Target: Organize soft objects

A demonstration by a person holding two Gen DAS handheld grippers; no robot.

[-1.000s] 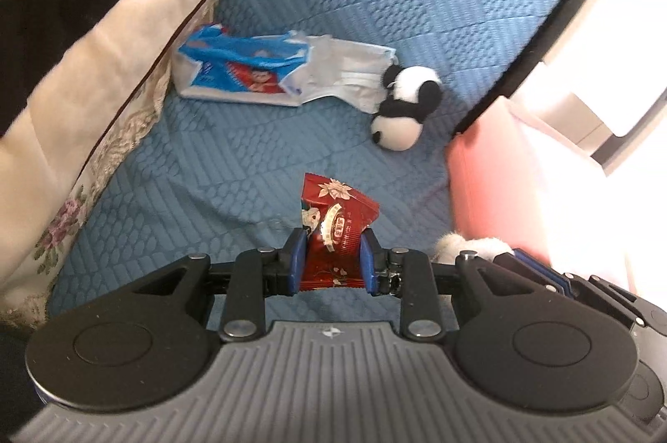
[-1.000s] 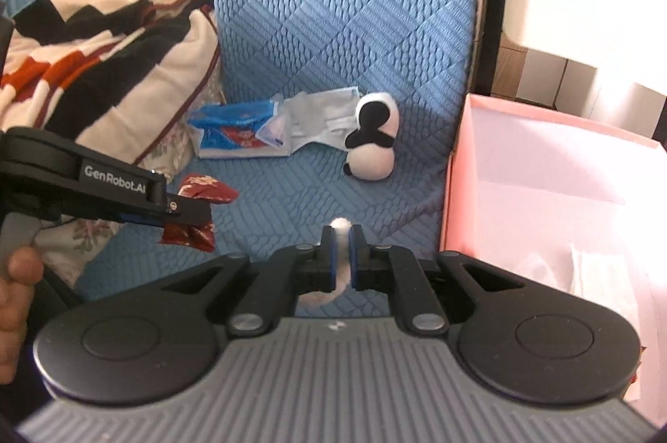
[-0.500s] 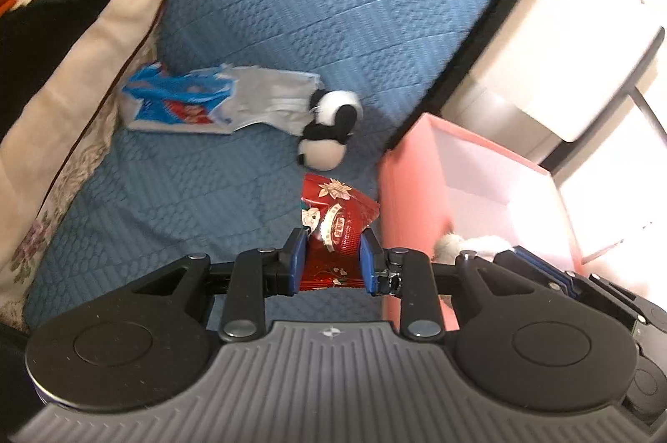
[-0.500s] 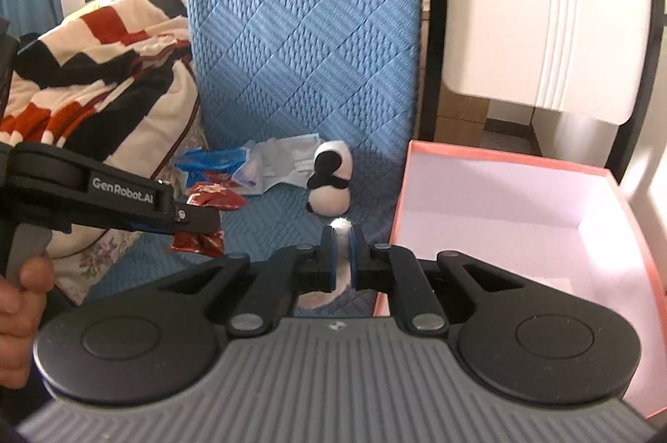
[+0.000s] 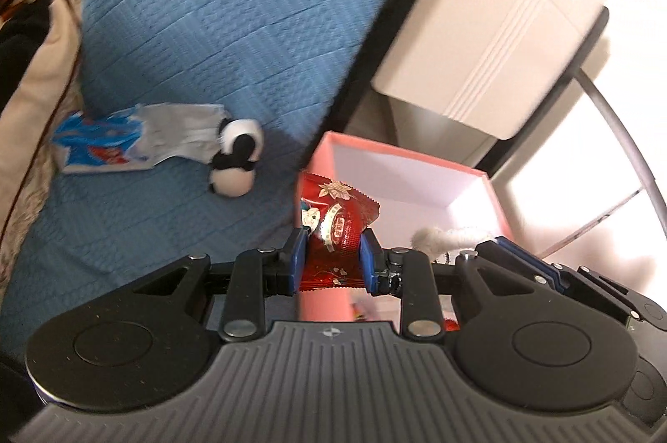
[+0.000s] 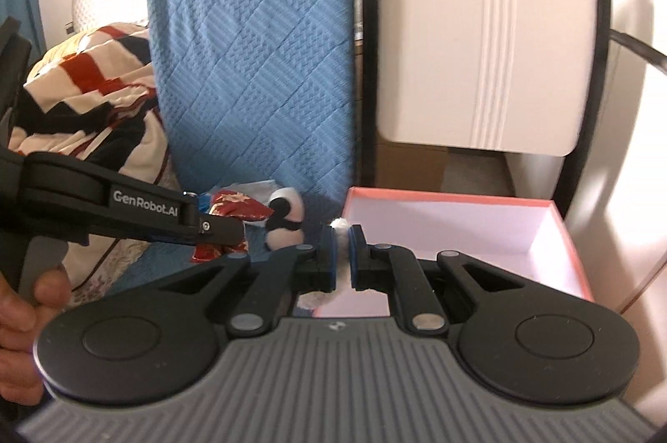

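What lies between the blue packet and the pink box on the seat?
The panda toy lies between the blue packet and the pink box, in the left wrist view.

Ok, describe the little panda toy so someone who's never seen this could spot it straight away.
Find the blue quilted seat beside the pink box. At the back of the seat, where it meets the upright backrest, lies a crumpled blue and white wrapper. The panda toy lies at that wrapper's box-side end: a small round plush, the only black and white thing there.
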